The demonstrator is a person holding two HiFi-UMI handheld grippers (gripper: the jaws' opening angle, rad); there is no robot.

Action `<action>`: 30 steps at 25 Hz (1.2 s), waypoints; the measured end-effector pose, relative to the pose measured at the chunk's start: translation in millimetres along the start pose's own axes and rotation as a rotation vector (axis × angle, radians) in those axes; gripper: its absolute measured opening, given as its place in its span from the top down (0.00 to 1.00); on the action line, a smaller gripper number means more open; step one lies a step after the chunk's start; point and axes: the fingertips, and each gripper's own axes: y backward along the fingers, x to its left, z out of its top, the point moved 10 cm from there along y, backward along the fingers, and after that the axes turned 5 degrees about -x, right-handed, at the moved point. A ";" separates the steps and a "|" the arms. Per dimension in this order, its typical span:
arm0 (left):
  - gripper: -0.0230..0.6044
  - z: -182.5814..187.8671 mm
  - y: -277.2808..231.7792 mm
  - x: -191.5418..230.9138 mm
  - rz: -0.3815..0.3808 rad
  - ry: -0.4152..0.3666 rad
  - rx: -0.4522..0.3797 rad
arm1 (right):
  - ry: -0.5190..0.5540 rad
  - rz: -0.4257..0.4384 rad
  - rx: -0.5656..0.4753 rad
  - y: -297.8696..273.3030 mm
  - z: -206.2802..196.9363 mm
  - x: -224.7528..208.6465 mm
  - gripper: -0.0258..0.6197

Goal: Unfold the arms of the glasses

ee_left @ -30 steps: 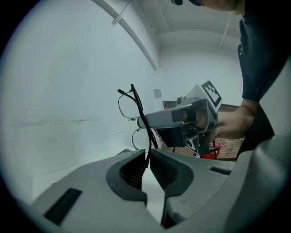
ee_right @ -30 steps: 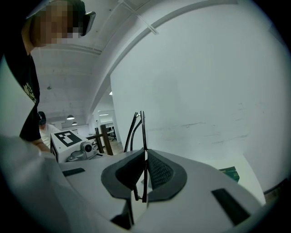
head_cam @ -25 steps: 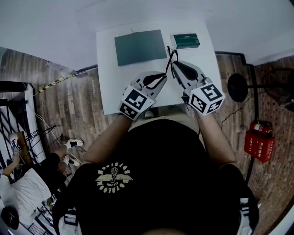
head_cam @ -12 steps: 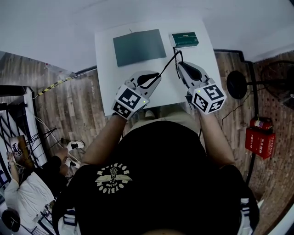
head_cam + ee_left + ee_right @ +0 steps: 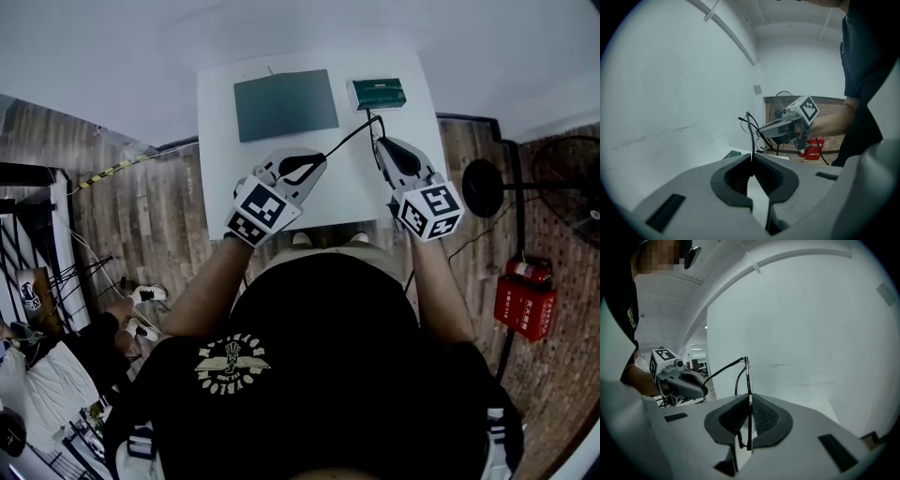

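Observation:
The glasses are thin and black and hang in the air over the white table (image 5: pixel 220 187), between both grippers. My left gripper (image 5: pixel 323 157) is shut on the tip of one glasses arm (image 5: pixel 345 139), which runs up and right as a straight line to the frame. In the left gripper view the arm (image 5: pixel 751 136) rises from between the shut jaws (image 5: pixel 751 158). My right gripper (image 5: pixel 373 141) is shut on the front frame; in the right gripper view the rim (image 5: pixel 747 376) stands edge-on in the jaws (image 5: pixel 749 398). The arm stands swung out from the frame.
A dark grey mat (image 5: pixel 286 98) and a green box (image 5: pixel 379 92) lie at the table's far side. A floor fan (image 5: pixel 487 183) and a red extinguisher (image 5: pixel 523 300) stand to the right of the table. The person's body fills the near side.
The two grippers have drawn apart, the right one moving right. The glasses arm, first bunched close to the frame, now stretches out straight between them.

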 end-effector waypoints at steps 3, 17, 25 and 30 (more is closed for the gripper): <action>0.93 4.0 -7.3 0.8 0.007 -0.003 0.010 | 0.043 -0.002 0.016 2.2 1.4 -10.9 0.93; 0.93 36.0 -64.0 -24.5 0.076 -0.005 0.015 | 0.328 0.018 0.081 35.8 20.1 -83.2 0.93; 0.92 41.2 -79.3 -28.3 0.138 0.039 -0.007 | 0.237 0.094 0.048 30.6 17.1 -111.6 0.93; 0.85 41.8 -67.8 -23.7 0.207 0.112 -0.058 | 0.109 0.098 -0.020 25.6 20.0 -125.4 0.93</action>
